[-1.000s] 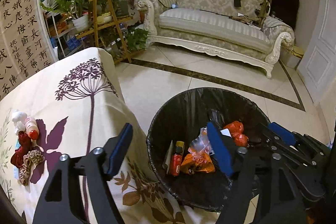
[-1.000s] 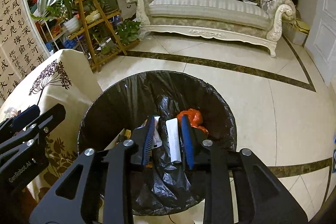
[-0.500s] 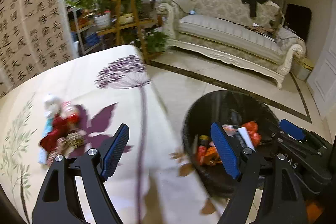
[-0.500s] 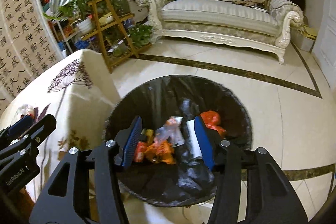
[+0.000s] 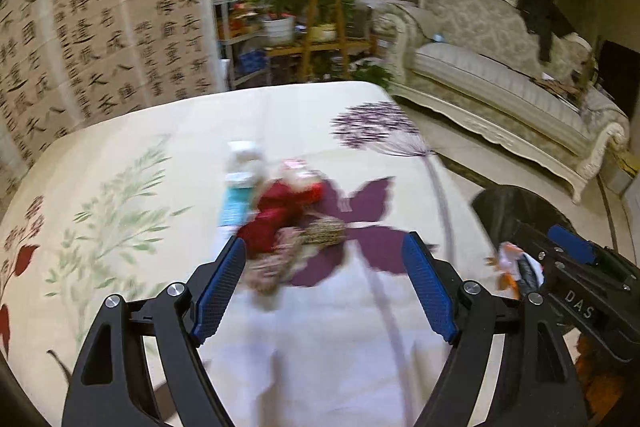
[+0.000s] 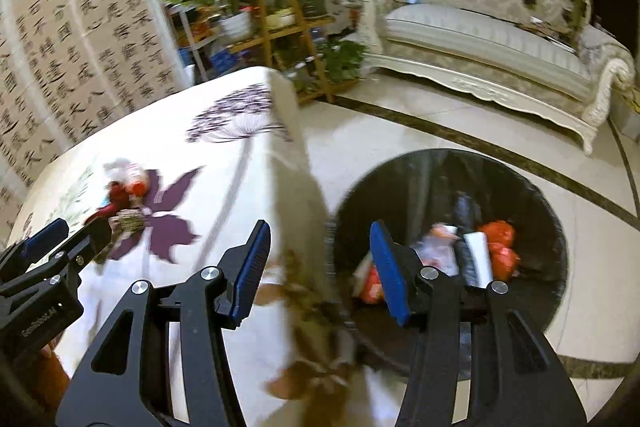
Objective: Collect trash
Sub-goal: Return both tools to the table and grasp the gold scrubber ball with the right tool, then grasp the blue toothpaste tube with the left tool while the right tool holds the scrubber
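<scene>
Left claw (image 5: 324, 279) gapes, apparently above blurred trash pile (image 5: 280, 219).

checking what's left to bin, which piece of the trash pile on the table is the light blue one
The flat packet at the pile's left edge; the wrappers beside it are red and brown-patterned.

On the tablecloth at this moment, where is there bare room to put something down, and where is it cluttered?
Bare cloth lies along the near edge of the table, between the open left gripper and the camera, and on the far side toward the calligraphy screen. The one crowded spot is the trash pile mid-table. The bin beside the table is partly filled.
</scene>
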Demonstrator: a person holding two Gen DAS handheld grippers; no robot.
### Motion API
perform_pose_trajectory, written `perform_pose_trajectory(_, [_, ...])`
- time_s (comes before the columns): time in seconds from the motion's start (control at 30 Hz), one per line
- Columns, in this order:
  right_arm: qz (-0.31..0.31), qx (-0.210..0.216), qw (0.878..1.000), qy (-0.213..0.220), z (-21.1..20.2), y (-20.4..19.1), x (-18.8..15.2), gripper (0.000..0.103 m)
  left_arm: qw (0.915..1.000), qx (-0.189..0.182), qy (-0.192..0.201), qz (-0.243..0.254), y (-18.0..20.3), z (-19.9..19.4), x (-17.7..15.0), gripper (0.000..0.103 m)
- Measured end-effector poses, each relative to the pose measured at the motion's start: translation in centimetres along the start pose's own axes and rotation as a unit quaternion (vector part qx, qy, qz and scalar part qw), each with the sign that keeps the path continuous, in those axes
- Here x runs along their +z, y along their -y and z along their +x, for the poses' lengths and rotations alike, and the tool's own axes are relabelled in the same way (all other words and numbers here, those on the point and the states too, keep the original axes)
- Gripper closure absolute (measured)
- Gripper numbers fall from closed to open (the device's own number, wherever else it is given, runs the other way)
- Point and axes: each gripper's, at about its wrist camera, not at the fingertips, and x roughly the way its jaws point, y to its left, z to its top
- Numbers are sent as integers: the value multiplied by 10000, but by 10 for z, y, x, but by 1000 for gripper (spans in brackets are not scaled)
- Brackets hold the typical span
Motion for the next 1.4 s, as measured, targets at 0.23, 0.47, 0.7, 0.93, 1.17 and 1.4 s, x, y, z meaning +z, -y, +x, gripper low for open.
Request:
perform_pose_trajectory(0.23, [-433,370,9983,-123,11,-54,2,53,9985,422,-38,-348,-56,-3,-7,25])
perform_pose_trajectory(0.47, [-807,657,9942,-252,23,-104,4,53,9957,672,-110,-628,-97,-1,-14,25])
perform_pose_trajectory(0.7, [-1092,675,9909,-393,41,-134,4,55,9943,713,-146,-774,-118,2,-19,25])
perform_pose_trajectory(0.93, [-1156,620,9895,-600,59,-142,2,75,9946,632,-207,-790,-122,8,-18,25])
perform_pose_trajectory(1.17, [-1175,619,9896,-559,57,-141,3,84,9952,477,-282,-803,-119,15,-15,25])
perform_pose_trajectory(1.4, [-997,552,9923,-492,52,-125,5,84,9967,287,-384,-652,-106,25,-10,25])
